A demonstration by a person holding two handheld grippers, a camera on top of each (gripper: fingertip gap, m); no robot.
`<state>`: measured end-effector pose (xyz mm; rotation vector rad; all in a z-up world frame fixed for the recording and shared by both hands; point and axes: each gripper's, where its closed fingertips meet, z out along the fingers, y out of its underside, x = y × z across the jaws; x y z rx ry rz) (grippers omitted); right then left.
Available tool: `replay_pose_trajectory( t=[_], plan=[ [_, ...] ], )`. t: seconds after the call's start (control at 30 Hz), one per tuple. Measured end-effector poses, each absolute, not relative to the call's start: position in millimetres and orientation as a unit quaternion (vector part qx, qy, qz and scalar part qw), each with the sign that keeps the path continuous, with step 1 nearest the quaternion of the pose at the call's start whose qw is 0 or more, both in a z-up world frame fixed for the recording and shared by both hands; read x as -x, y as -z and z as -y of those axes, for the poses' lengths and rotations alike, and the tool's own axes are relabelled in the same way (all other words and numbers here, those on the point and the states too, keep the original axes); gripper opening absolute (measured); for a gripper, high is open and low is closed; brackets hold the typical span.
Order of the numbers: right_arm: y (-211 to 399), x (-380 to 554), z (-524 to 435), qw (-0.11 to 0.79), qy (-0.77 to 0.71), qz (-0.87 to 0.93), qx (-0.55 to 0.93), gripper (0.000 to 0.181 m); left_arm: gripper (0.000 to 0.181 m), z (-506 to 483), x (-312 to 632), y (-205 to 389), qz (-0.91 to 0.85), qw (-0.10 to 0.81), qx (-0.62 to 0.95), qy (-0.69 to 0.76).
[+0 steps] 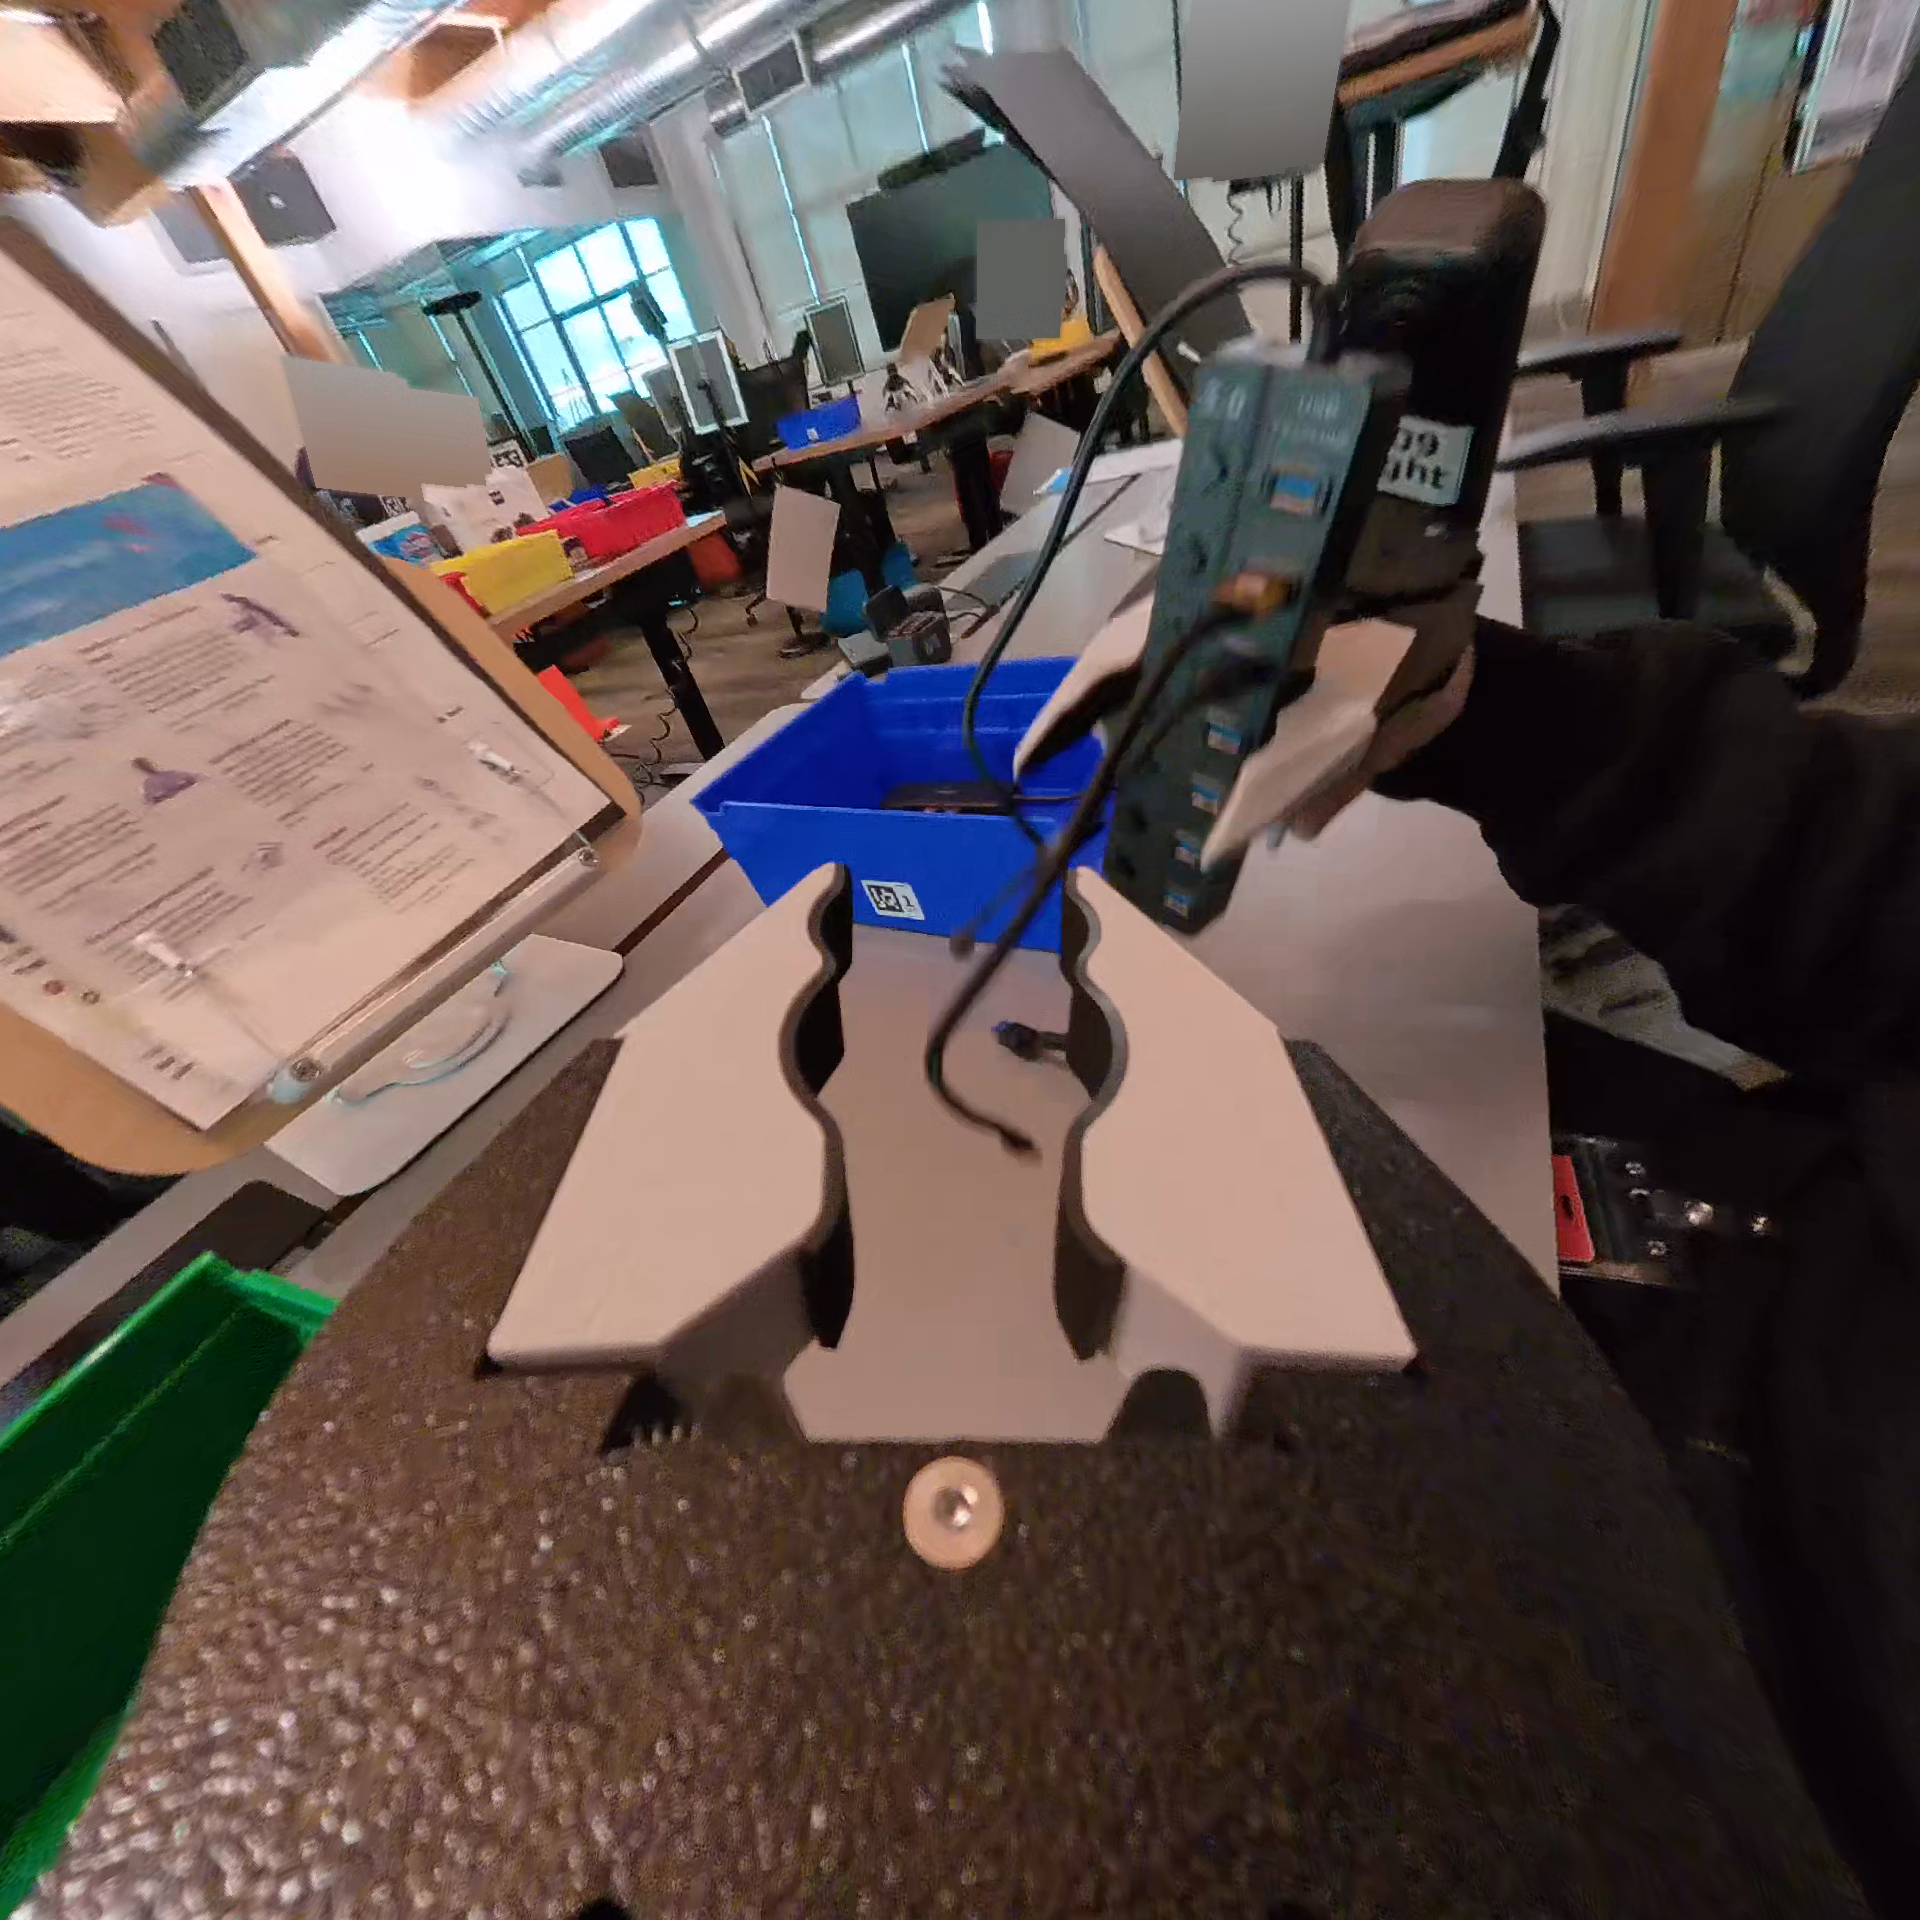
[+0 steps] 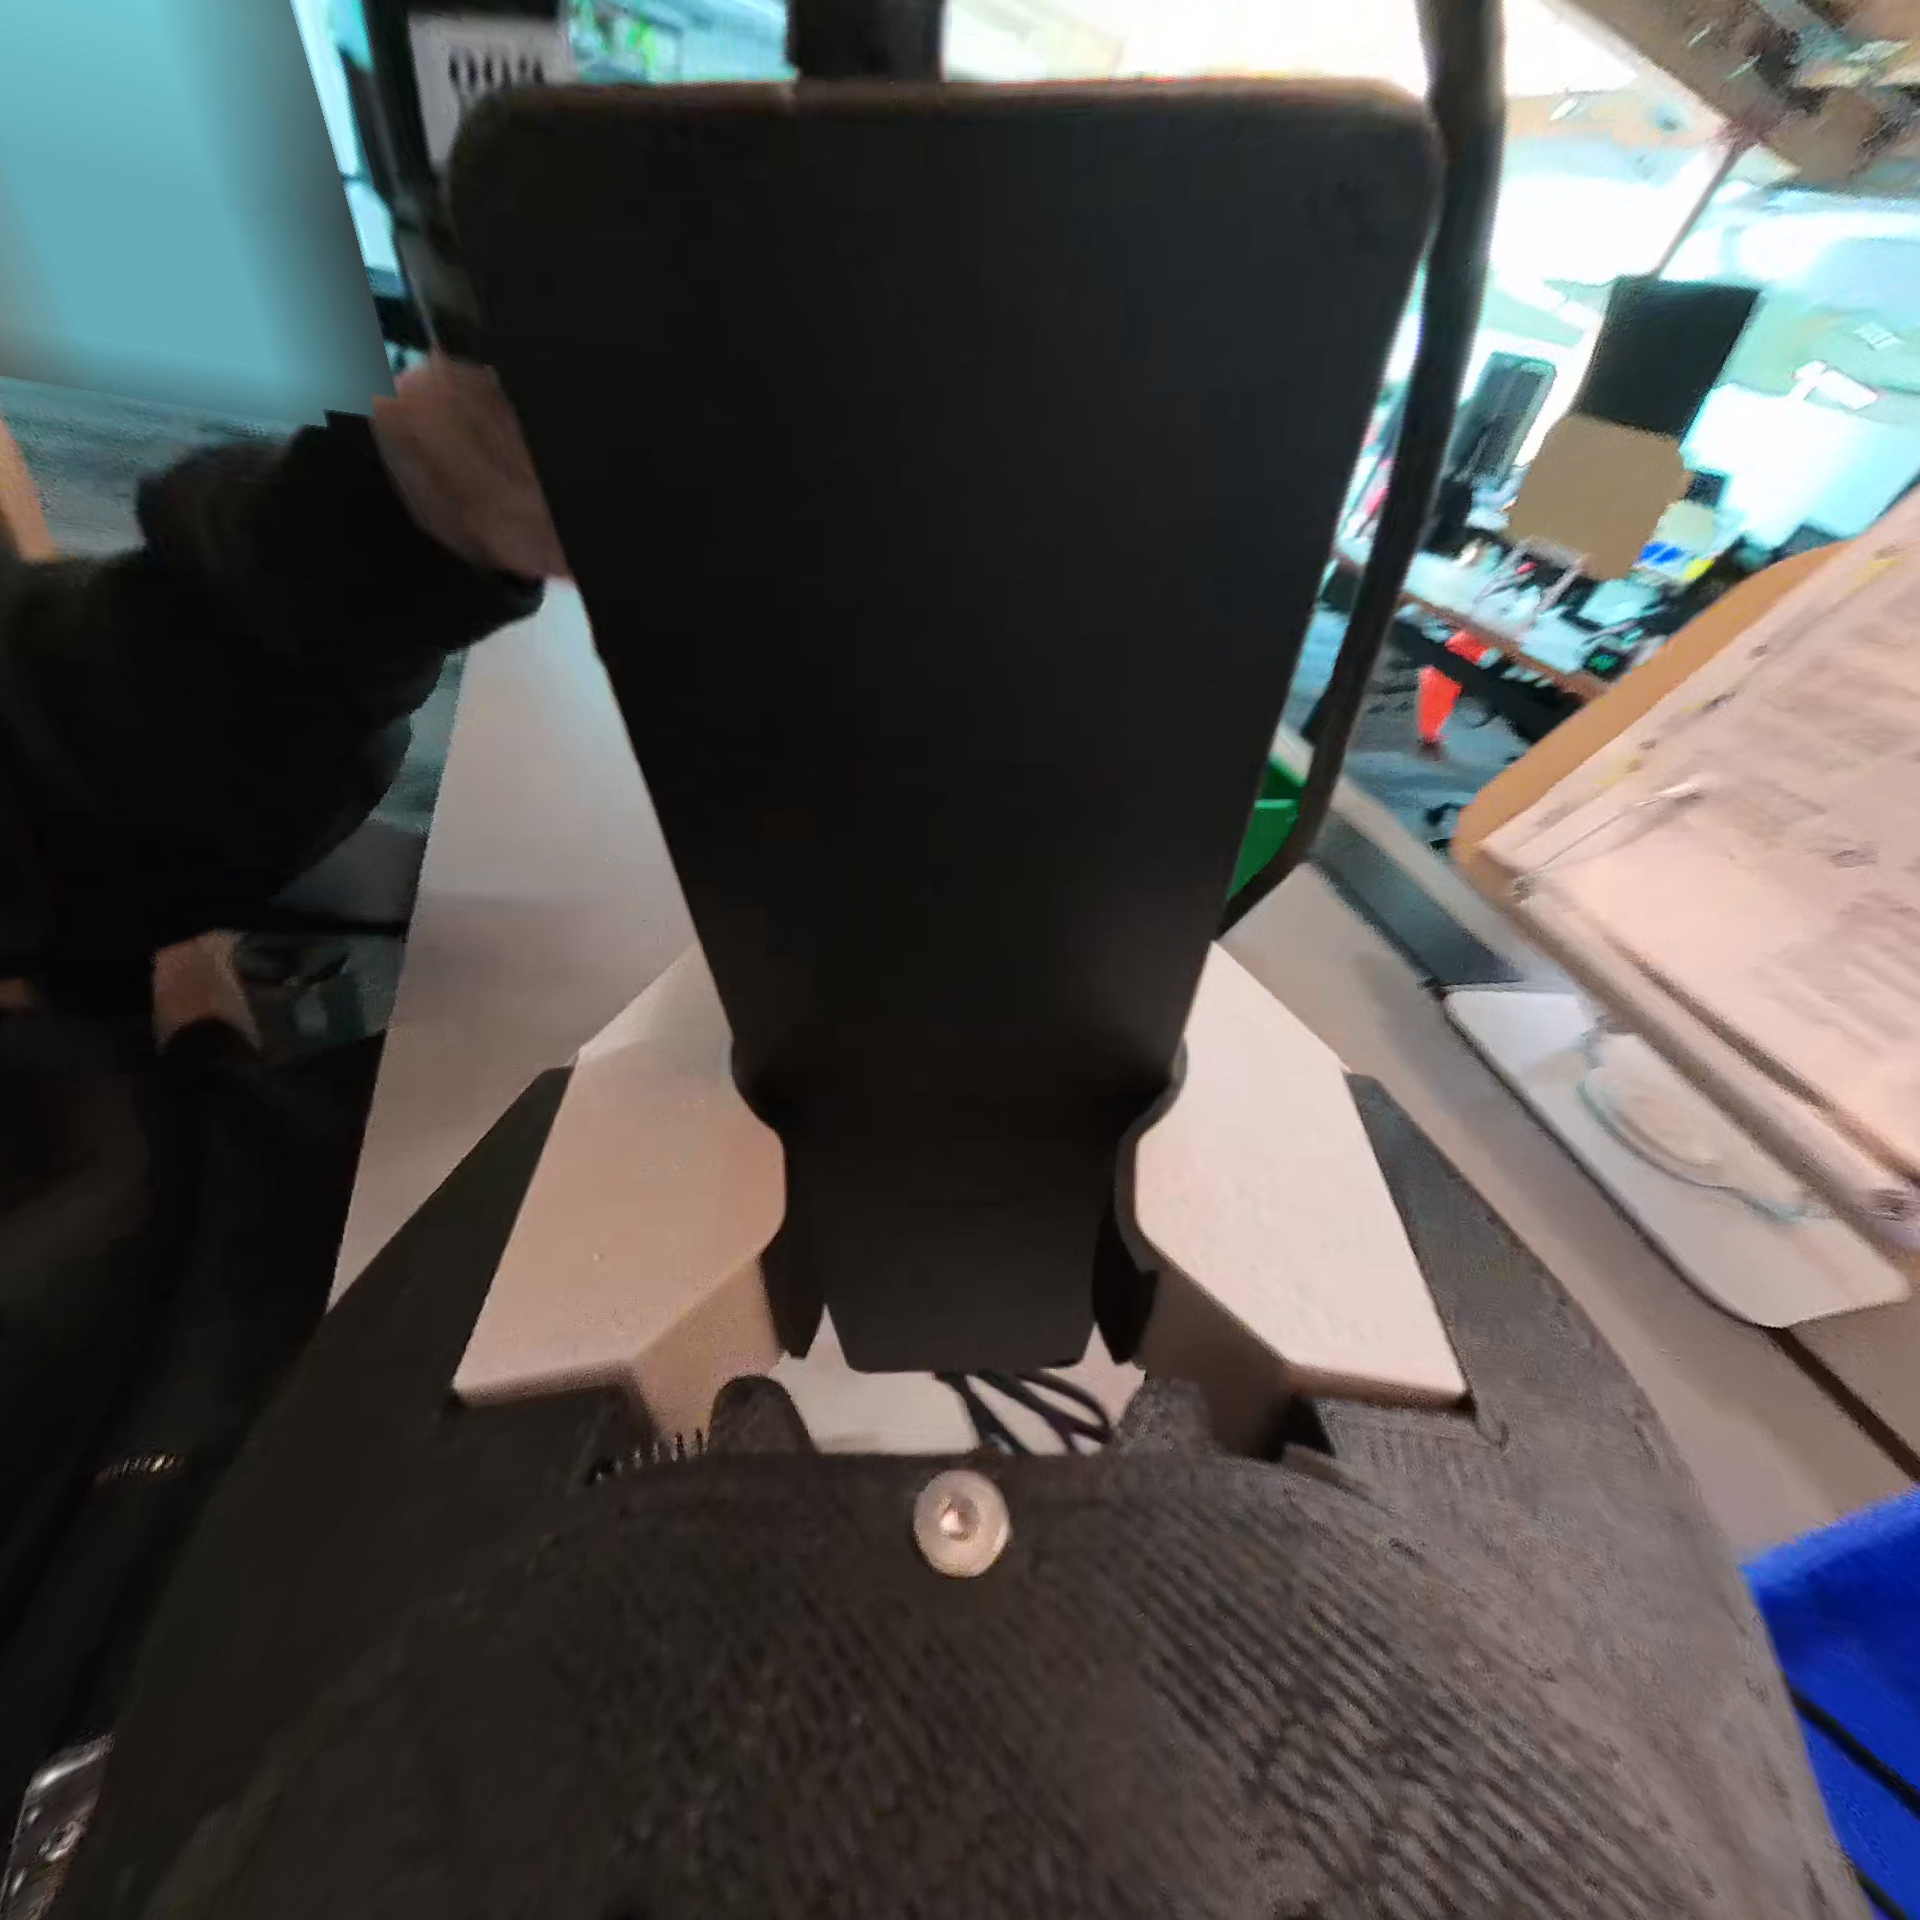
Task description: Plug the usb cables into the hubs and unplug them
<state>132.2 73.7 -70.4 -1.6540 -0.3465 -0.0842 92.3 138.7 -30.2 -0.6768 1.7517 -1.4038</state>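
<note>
A: Left hand-held gripper [image 1: 951, 1049]?

B: Grey fingers spread wide, nothing between them. A thin black cable [image 1: 1023, 904] dangles through the gap, its loose end free of both fingers.

A: Right hand-held gripper [image 2: 956, 1174]?

B: Clamped on the long dark multi-port USB hub [image 1: 1242, 644], held upright and clear of the pale grey worktop [image 1: 1371, 997]. From its own camera the hub is only a black slab filling the view.

A: Cable plugged in?

B: It runs up to the hub's port face, probably seated in a port, but blur hides the joint.

A: Surroundings?

B: Blue plastic bin [image 1: 800, 831] behind the left fingers, a small dark device inside. Green bin [image 1: 114, 1455] at lower left. Framed printed sheet on a stand [image 1: 239, 707] to the left.
</note>
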Motion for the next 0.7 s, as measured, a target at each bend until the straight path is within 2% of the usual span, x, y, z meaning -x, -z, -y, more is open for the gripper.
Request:
replay_pose_trajectory(
  t=[0.27,0.4,0.53,0.7],
  plan=[
    [-40.7,-215.5,-32.3,0.683,0.154,0.063,0.712,0.062,0.036,-169.7,-105.3,61.1,-0.707,0.37,0.325,0.507],
    [-72.6,-258.8,-9.2,0.667,0.214,0.017,0.714,0.063,0.036,-167.7,-109.9,72.8,-0.724,0.365,0.322,0.488],
    [-53.1,-324.5,14.9,0.622,0.238,-0.089,0.741,0.062,0.035,-168.9,-115.1,85.4,-0.733,0.349,0.33,0.482],
    [36.5,-365.7,28.2,0.556,0.134,-0.213,0.792,0.063,0.035,-174.5,-117.3,96.7,-0.745,0.341,0.338,0.464]
  ],
)
